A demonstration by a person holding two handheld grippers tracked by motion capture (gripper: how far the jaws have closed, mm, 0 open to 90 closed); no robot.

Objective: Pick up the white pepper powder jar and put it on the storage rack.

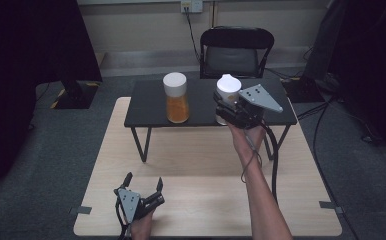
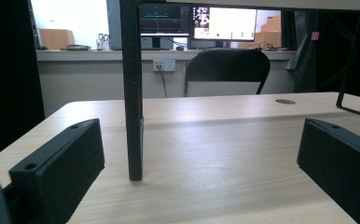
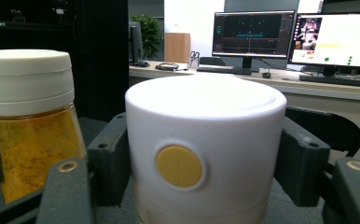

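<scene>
Right gripper [image 1: 229, 111], out over the small black table [image 1: 151, 107], clamped on a white-capped jar [image 1: 228, 90]: in the right gripper view both black jaws pressed against the sides of the white cap [image 3: 205, 140], a round yellow dot [image 3: 179, 166] facing the camera. Grip high on the cap rather than on the body, so a likely slip or a loosened cap if lifted or twisted hard; whether the cap is screwed tight cannot be told. Just beside, to the left, a second jar [image 1: 176, 97] with a white lid and orange powder inside, standing upright on the same black table and close enough to be knocked over by a sideways swing of the held jar or of the jaw beside it. Held jar upright too, long axis vertical, cap up, base near the black table's top; touching or just clear of it cannot be told. Farther out, left gripper [image 1: 143, 186] resting low near the front edge of the light wooden table [image 1: 206, 160], jaws spread wide with nothing between them, pointed toward a black table leg [image 2: 132, 93] and a chair [image 2: 227, 70] behind.
</scene>
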